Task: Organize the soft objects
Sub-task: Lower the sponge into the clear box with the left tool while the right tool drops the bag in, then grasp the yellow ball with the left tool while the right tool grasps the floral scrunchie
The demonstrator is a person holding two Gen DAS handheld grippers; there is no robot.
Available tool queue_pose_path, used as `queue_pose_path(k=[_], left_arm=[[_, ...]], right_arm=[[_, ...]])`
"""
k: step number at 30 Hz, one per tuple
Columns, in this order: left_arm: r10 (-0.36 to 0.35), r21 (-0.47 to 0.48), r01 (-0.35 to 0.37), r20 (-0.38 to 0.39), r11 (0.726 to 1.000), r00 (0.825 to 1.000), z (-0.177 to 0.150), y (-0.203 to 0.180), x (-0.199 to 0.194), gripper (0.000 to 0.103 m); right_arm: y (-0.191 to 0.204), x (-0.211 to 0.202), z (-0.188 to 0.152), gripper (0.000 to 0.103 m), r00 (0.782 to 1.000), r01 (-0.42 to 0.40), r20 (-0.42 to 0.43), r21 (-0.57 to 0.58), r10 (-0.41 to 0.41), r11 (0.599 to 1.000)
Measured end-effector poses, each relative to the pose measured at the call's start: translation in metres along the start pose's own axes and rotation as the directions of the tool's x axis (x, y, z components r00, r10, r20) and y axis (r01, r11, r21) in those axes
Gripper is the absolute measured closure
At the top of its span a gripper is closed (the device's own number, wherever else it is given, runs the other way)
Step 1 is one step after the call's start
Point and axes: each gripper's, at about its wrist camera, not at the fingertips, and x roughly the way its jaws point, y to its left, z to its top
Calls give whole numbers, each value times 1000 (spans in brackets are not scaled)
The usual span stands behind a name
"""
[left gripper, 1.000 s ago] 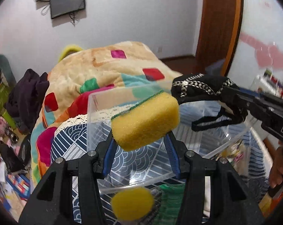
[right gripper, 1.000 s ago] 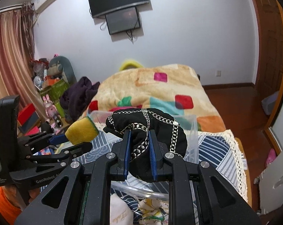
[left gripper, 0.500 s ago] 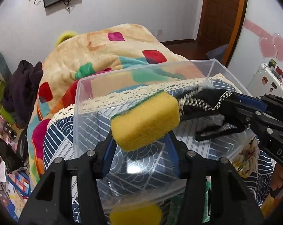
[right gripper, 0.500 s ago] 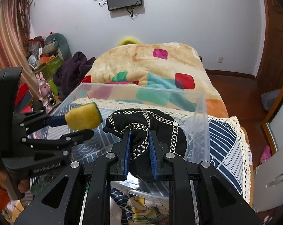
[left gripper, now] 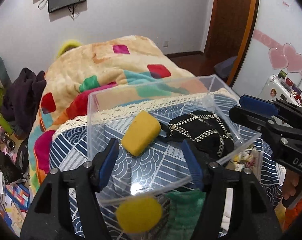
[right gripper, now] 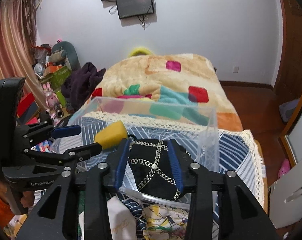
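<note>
A clear plastic box (left gripper: 213,81) (right gripper: 212,124) stands on the blue patterned cloth. Inside it lie a yellow sponge (left gripper: 141,135) (right gripper: 112,134) and, to its right, a black pouch with silver chains (left gripper: 205,132) (right gripper: 155,166). My left gripper (left gripper: 151,160) is open over the box's near side, its fingers either side of the sponge and apart from it. My right gripper (right gripper: 149,163) is open, its fingers (right gripper: 174,164) straddling the black pouch without gripping it. The right gripper also shows at the right of the left wrist view (left gripper: 257,110).
A bed with a colourful patchwork blanket (left gripper: 115,70) lies behind the box. A green cloth (left gripper: 183,210) and a yellow round thing (left gripper: 139,214) lie below the box's front edge. White and printed fabrics (right gripper: 163,220) lie under my right gripper. Clutter fills the floor at left (left gripper: 6,170).
Both grippers have opened. The sponge and the black pouch have dropped out of them and now lie on the floor of the box.
</note>
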Motion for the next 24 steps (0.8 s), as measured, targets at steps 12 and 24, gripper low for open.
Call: queue_pose_path(k=[12,24], left_arm=[[29,2,-30,127,1000,991,-29,-1,-55,25],[53,-24,-51,98,998,994,-73,3,-44,25]], right_arm=[[8,-44,-6,41,990,43,137,-30,-39,999],[-8,-38,-47,32,994,80,72,5,-80,997]])
